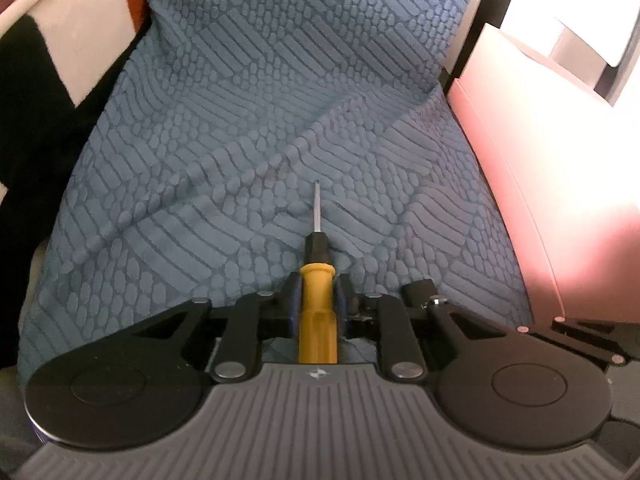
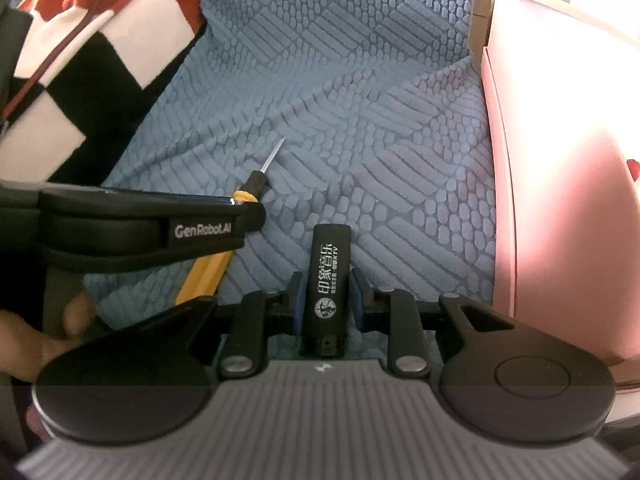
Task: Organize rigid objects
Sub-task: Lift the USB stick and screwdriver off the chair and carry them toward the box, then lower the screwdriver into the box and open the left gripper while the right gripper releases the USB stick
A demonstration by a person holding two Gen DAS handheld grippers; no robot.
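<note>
A screwdriver [image 1: 317, 320] with a yellow handle, black collar and thin metal shaft points away from me over the blue textured cloth [image 1: 280, 100]. My left gripper [image 1: 319, 282] is shut on its handle, a blue pad pressing each side. From the right wrist view the left gripper [image 2: 244, 210] is seen from the side with the screwdriver [image 2: 204, 276] slanting through it. My right gripper [image 2: 328, 300] is shut on a black lighter [image 2: 329, 256] with white printed characters, which points forward over the cloth.
A pink box [image 1: 540, 200] stands along the right side, close to both grippers [image 2: 560, 200]. A red, white and black checked fabric [image 2: 80, 60] lies at the left. A person's hand [image 2: 40, 340] holds the left gripper.
</note>
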